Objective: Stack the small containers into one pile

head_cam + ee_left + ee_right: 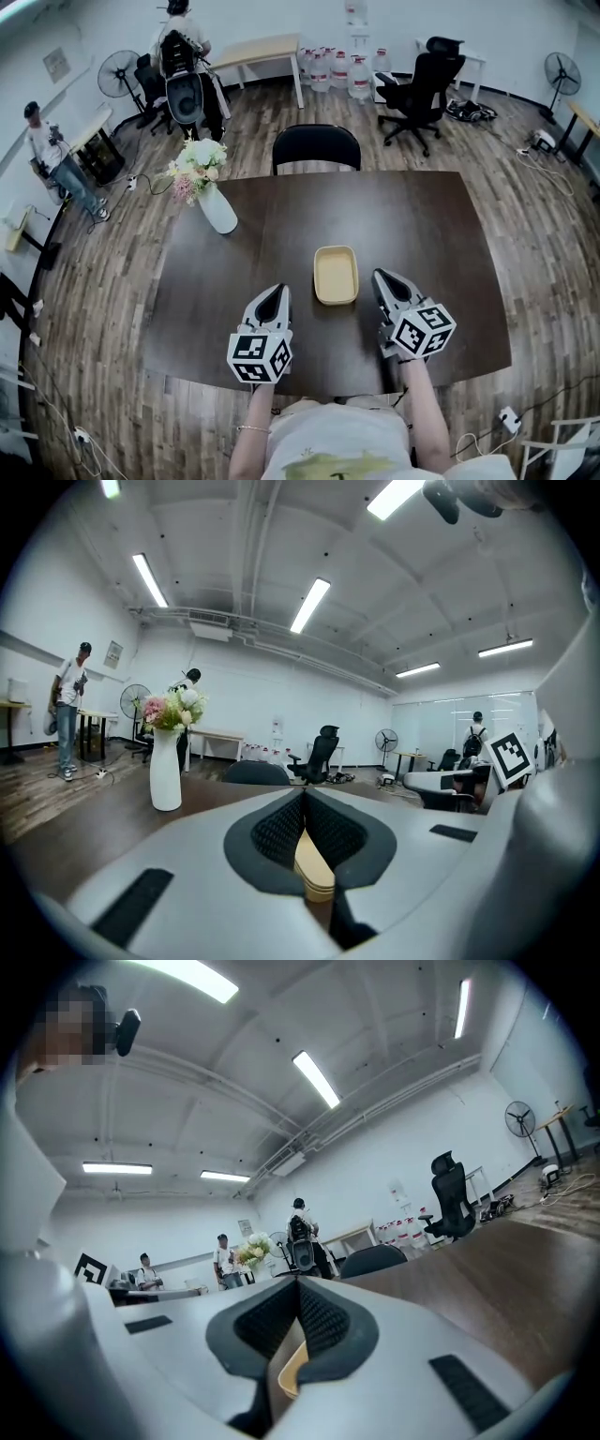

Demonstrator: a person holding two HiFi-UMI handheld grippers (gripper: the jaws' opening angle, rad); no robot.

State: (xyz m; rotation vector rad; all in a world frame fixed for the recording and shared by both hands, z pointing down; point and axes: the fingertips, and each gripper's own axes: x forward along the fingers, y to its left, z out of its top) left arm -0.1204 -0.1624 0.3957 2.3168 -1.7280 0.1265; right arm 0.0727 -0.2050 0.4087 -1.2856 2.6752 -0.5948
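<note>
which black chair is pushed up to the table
The armless chair at the table's far edge, straight behind the container. The office chair with armrests stands off on the floor by the water bottles.

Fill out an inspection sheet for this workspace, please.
Surface: dark table, mostly bare.
Job's things: tan containers nested in one pile, mid-table.
Clutter: vase of flowers near the far left corner.
Grippers: left gripper and right gripper flank the pile, jaws shut, empty.
Cables: cords on the floor, none on the table.
Surroundings: chair at the far edge, water bottles, fan, people in the background.
</note>
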